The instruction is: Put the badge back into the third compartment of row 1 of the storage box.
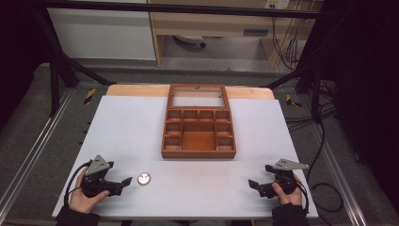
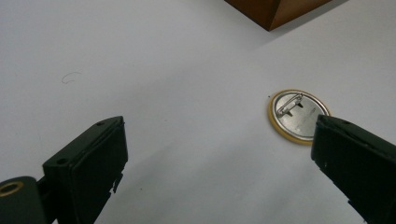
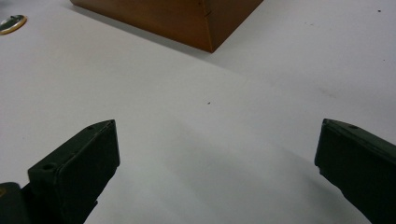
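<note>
A round pin badge (image 1: 144, 178) lies on the white table, back side up, its metal back and clasp showing inside a yellow rim (image 2: 294, 114). My left gripper (image 1: 123, 184) rests just left of it near the front edge, open, with the badge in front of its right jaw and nothing between the jaws (image 2: 219, 126). My right gripper (image 1: 255, 187) sits at the front right, open and empty (image 3: 218, 125), pointing left across bare table. A brown wooden box (image 1: 198, 149) with several small compartments stands mid-table, its framed lid (image 1: 197, 88) lying open behind it.
The box's near corner (image 3: 205, 28) shows ahead of the right gripper, with the badge (image 3: 11, 23) far off at the left. Black frame legs (image 1: 56, 70) and cables (image 1: 324, 141) flank the white table (image 1: 117, 132). A wooden strip (image 1: 136, 90) edges its far side.
</note>
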Tool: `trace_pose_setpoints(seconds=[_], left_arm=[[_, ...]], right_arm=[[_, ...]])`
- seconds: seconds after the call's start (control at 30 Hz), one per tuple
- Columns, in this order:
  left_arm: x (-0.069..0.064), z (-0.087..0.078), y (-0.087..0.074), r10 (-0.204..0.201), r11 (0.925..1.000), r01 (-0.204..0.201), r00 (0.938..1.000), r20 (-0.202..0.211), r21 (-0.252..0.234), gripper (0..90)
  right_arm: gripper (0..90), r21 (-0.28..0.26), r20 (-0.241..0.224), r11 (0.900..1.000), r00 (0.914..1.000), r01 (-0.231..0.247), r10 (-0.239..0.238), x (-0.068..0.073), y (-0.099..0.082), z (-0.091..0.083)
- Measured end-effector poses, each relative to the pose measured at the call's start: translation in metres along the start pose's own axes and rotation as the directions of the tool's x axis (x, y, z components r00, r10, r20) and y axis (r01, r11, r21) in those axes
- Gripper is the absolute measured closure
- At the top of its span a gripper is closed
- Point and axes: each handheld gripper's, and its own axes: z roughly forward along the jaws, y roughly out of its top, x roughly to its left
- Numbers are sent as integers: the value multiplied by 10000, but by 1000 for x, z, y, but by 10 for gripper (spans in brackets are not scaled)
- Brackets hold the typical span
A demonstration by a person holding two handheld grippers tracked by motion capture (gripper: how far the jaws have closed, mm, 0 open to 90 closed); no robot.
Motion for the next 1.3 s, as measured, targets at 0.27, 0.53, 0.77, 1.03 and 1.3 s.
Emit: trace_pose_setpoints(seconds=[0.27, 0.53, 0.77, 1.03, 1.3], left_arm=[[-3, 0, 2, 41, 10000, -41, 10000, 1, 8, 34], [-7, 1, 5, 110, 9999, -110, 9999, -19, 90, 38], [-14, 4, 11, 293, 9995, -293, 9996, 49, 105, 40], [-26, 8, 20, 495, 9986, -496, 9988, 16, 202, 42], [-35, 13, 27, 492, 9983, -491, 9988, -29, 317, 45]], right_arm=[[6, 49, 99, 9999, 9999, 90, -91, 0, 0, 1], [6, 171, 161, 9997, 9997, 166, -168, 0, 0, 2], [7, 209, 204, 9996, 9996, 168, -172, 0, 0, 2], [6, 261, 233, 9995, 9996, 170, -176, 0, 0, 3], [7, 308, 232, 9993, 9995, 204, -211, 0, 0, 3]])
